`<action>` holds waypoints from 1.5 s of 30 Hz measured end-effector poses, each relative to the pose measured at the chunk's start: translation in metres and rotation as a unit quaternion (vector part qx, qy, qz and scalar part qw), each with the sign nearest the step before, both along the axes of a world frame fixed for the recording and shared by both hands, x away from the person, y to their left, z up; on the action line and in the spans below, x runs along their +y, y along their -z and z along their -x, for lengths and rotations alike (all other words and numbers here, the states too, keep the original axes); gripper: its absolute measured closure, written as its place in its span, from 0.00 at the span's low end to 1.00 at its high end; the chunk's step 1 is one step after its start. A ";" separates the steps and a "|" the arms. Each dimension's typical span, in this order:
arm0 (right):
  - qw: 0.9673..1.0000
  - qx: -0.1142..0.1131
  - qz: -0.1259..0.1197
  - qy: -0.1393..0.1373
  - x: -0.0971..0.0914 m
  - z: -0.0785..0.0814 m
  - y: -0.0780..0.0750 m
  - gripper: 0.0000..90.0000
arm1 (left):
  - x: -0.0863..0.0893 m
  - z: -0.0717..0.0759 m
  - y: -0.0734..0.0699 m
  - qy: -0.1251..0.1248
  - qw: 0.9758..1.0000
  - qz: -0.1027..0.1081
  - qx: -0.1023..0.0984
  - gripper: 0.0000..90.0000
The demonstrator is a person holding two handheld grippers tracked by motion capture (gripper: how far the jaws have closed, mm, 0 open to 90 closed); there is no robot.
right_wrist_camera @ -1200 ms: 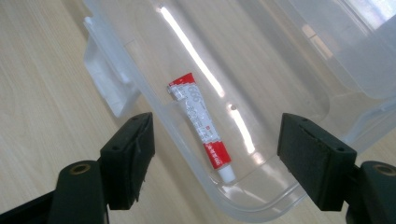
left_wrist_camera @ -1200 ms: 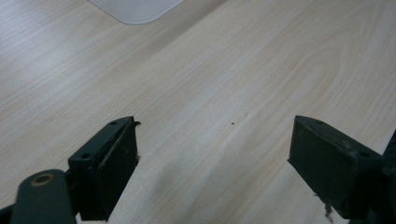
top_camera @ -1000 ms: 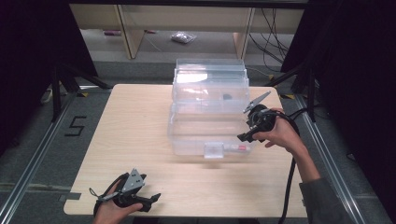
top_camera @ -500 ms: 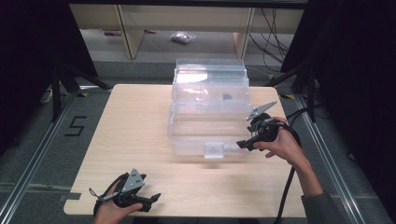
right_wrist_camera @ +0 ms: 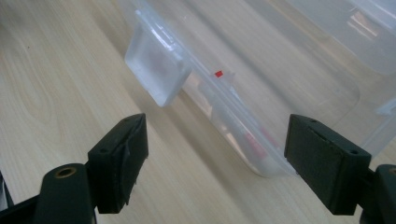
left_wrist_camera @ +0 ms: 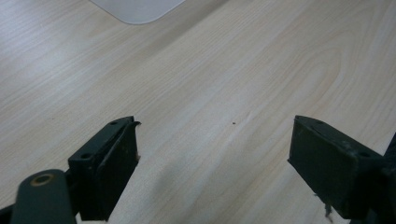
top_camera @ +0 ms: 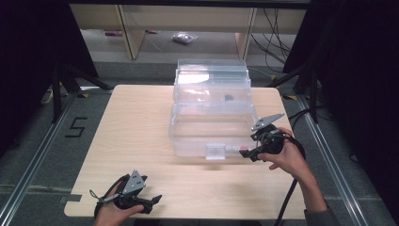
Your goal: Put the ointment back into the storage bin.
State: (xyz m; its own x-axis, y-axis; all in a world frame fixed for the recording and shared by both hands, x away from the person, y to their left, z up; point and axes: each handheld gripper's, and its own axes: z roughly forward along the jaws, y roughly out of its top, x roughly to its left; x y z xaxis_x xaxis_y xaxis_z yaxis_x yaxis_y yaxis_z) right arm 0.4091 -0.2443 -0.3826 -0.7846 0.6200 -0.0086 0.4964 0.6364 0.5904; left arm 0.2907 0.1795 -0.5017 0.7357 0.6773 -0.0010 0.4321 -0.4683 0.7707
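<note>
High view: we hold the right gripper [top_camera: 248,153], its jaws just widened and empty, beside the clear plastic lidded box [top_camera: 211,113] mid-table; our left gripper [top_camera: 149,202] gapes empty at the near edge.

Only readable mark: a black "5" on the grey floor [top_camera: 75,127], off the table's [top_camera: 141,117] left edge, well up and left of the left gripper [top_camera: 149,201]. No legible text on the clear box [top_camera: 211,122].
</note>
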 end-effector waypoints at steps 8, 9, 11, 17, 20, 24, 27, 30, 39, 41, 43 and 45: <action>1.000 0.009 0.002 0.001 0.001 0.008 0.004 0.25 | 0.002 -0.001 -0.002 0.004 1.000 -0.015 -0.005 0.17; 1.000 0.009 0.002 0.001 0.001 0.008 0.004 0.25 | 0.002 -0.001 -0.002 0.004 1.000 -0.015 -0.005 0.17; 1.000 0.003 -0.002 0.004 0.002 0.009 0.007 0.25 | 0.001 0.000 -0.002 0.005 1.000 -0.015 -0.004 0.17; 1.000 0.002 0.004 -0.002 0.002 0.012 0.008 0.24 | 0.000 0.000 -0.002 0.005 1.000 -0.008 -0.006 0.17; 1.000 0.003 -0.002 0.001 0.004 0.015 0.008 0.24 | 0.000 0.001 -0.002 0.008 1.000 -0.006 -0.005 0.17; 1.000 -0.015 0.006 -0.024 0.003 0.014 0.009 0.24 | 0.000 0.000 -0.002 0.004 1.000 -0.008 -0.005 0.17; 1.000 -0.001 0.004 -0.006 0.004 0.018 0.007 0.24 | 0.000 0.001 -0.002 0.005 1.000 -0.008 -0.006 0.17; 1.000 -0.006 0.001 -0.004 0.004 0.019 0.009 0.24 | 0.000 0.000 -0.002 0.005 1.000 -0.009 -0.006 0.17; 1.000 0.007 0.001 0.008 0.005 0.026 0.015 0.23 | 0.000 0.001 -0.002 0.008 1.000 -0.006 -0.004 0.17; 1.000 -0.004 0.004 0.002 0.004 0.025 0.017 0.23 | 0.000 0.001 -0.003 0.010 1.000 -0.011 -0.007 0.17; 1.000 -0.001 0.008 -0.001 0.005 0.027 0.019 0.23 | -0.002 0.002 -0.002 0.006 1.000 0.002 -0.005 0.17; 1.000 -0.009 0.013 -0.007 0.005 0.027 0.020 0.23 | 0.000 0.001 -0.003 0.011 1.000 -0.012 -0.006 0.17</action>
